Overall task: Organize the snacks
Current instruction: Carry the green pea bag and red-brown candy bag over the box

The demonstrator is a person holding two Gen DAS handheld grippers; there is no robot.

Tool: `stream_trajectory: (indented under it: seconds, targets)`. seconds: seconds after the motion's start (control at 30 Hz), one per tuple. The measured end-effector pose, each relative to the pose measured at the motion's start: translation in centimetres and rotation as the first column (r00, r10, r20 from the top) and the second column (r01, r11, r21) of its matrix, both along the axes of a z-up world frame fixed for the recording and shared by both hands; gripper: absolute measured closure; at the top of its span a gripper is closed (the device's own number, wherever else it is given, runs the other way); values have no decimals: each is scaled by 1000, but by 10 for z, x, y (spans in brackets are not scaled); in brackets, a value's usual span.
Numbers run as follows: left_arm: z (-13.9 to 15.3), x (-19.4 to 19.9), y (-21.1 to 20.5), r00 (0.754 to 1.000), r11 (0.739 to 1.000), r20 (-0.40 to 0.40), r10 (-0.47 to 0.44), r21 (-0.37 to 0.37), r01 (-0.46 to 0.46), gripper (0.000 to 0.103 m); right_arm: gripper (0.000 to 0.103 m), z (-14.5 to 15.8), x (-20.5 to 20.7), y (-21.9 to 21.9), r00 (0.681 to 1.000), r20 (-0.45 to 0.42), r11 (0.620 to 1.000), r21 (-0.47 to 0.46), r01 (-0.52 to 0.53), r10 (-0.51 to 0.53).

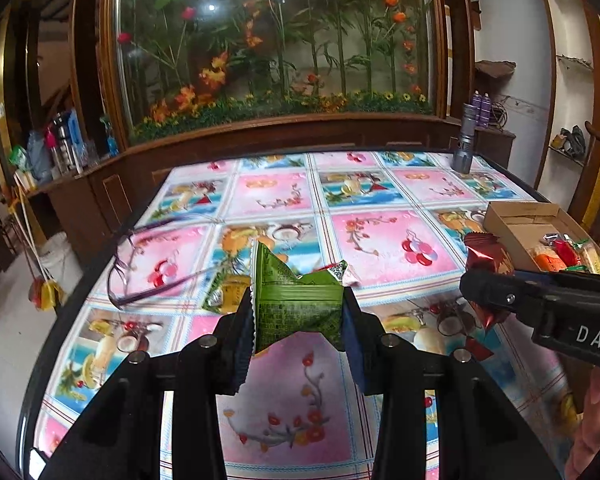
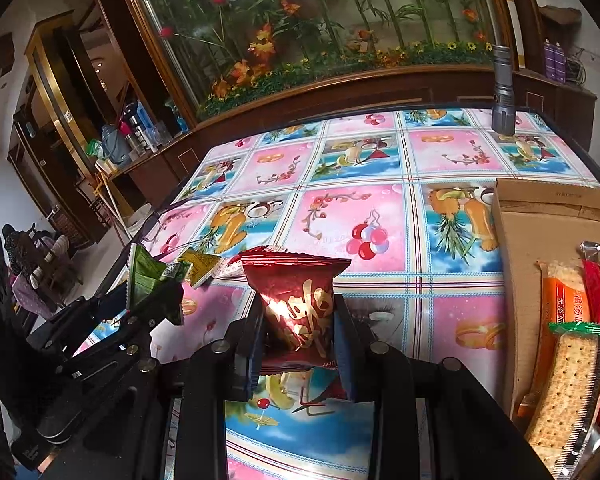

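Progress stood at a partial stage: the box [image 2: 516,240] at the right of the bench [image 1: 380,240] already held several packs, among them crackers [image 2: 568,384] and an orange pack [image 2: 560,300]. Left hand-held gripper [image 1: 298,316] was clamped on a green pack [image 1: 300,300] above the bench, and right hand-held gripper [image 2: 300,328] was clamped on a red pack [image 2: 296,300] just left of the box, neither pack yet placed. Judging by the views, both held packs remained to be boxed, along with a yellow pack [image 2: 200,264] lying on the bench beside glasses [image 1: 140,272].
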State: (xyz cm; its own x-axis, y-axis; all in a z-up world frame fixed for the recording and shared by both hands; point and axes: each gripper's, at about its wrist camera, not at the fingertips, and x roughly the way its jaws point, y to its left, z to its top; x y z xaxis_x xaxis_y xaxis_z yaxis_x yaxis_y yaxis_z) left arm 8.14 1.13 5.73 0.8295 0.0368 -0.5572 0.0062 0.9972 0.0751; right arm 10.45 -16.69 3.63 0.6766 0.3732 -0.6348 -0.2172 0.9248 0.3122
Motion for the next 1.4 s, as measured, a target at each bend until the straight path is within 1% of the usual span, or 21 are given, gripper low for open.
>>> stream_trajectory:
  seconds: [0.13,0.77,0.97,1.17,1.4]
  targets:
    - [0,-2,-5,1000,999,20,4,41,-5,65,69,2,-1,-1,1000,7,1000,4,0,0]
    - [3,-9,-11,998,995,69,12,101,-19,65,69,5,-2,-2,1000,17,1000,9,5,-5]
    - [4,-10,-12,997,995,78,10,98,-18,65,69,9,-2,-6,1000,24,1000,21,11,-11]
    - [5,-10,-13,997,995,83,10,97,-18,65,69,15,-2,-19,999,32,998,49,42,-43]
    - [10,-10,-19,997,998,82,-10,59,6,65,70,22,-1,-36,996,44,994,79,80,-84]
